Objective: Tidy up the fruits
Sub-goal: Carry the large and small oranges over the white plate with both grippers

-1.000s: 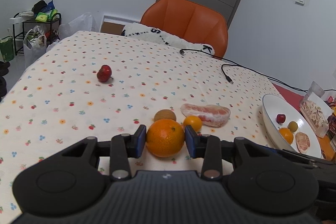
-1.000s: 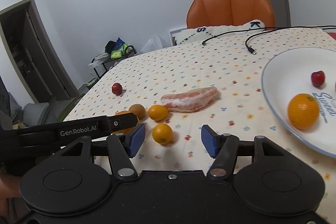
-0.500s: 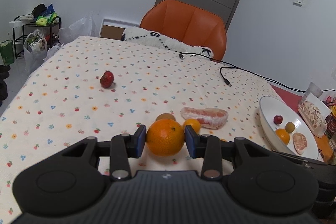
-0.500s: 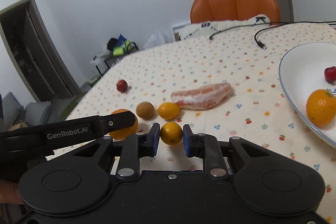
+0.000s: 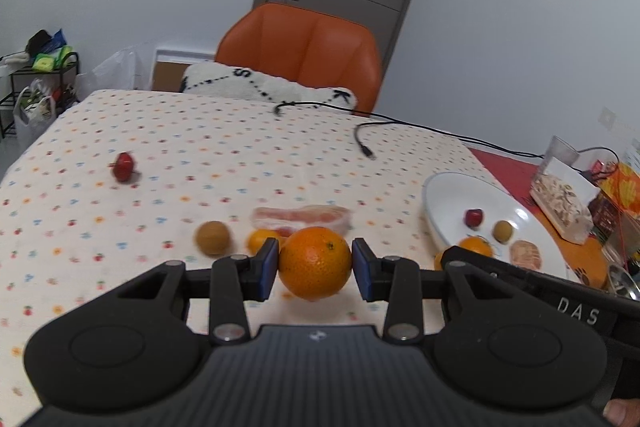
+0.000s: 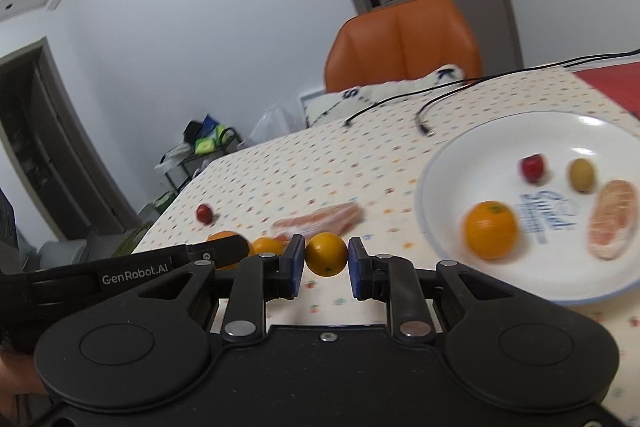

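The left gripper (image 5: 315, 263) has its jaws clamped on the sides of a big orange (image 5: 315, 262), holding it clear of the bench (image 5: 200, 147). The right gripper (image 6: 327, 254) has its jaws pinched tight on a small orange (image 6: 327, 254). One fruit per hand probably saves a trip to the plate (image 6: 448, 155), where like fruits already lie. A kiwi (image 5: 212, 237), a cherry (image 5: 124, 167) and a pomelo slice (image 5: 300, 217) wait on the bench.

A large orange (image 5: 315, 262) sits clamped between blue pads, clear of the desk (image 5: 200, 155). A small yellow-orange citrus (image 6: 326, 253) is pinched likewise. On the cloth lie a kiwi (image 5: 212, 237), a peeled pomelo wedge (image 5: 302, 217) and a red fruit (image 5: 123, 167). The white plate (image 6: 452, 163) holds an orange (image 6: 489, 229), red fruit, green fruit and pomelo.
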Action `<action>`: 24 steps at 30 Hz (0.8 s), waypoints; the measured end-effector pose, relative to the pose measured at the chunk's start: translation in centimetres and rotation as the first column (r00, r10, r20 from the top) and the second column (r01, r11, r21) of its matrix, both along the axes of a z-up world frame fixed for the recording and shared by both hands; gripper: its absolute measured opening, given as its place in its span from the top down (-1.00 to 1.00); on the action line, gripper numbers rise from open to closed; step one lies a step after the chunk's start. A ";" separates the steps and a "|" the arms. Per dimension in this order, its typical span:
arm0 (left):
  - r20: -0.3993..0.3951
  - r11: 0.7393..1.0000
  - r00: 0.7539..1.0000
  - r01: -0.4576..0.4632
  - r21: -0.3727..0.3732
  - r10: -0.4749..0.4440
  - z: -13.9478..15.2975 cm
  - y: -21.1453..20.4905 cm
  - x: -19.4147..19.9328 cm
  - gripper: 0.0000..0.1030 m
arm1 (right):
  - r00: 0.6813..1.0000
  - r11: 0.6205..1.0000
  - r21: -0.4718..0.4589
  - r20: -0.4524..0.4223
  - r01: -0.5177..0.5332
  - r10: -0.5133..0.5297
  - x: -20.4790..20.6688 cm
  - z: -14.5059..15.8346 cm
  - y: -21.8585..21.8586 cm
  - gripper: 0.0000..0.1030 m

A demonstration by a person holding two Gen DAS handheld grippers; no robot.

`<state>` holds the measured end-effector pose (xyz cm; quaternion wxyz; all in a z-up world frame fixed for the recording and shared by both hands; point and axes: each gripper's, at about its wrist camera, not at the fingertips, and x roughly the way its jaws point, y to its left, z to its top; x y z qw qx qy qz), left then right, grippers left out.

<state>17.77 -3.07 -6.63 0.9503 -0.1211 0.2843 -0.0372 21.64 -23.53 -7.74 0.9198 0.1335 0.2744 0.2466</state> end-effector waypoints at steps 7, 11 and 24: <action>0.011 0.999 0.999 0.043 0.011 -0.043 0.3 -2.8 0.1 0.26 | 0.998 0.998 0.017 0.016 0.059 -0.060 -0.7 0.2 -3.4 0.58; 0.019 0.998 0.998 0.064 0.016 -0.064 0.5 -4.3 0.3 0.26 | 0.996 0.996 0.023 0.019 0.088 -0.088 -1.1 0.1 -4.9 0.58; 0.034 0.991 0.990 0.135 0.023 -0.136 0.9 -8.2 1.2 0.26 | 0.984 0.983 0.036 0.015 0.177 -0.178 -1.8 -0.5 -9.7 0.58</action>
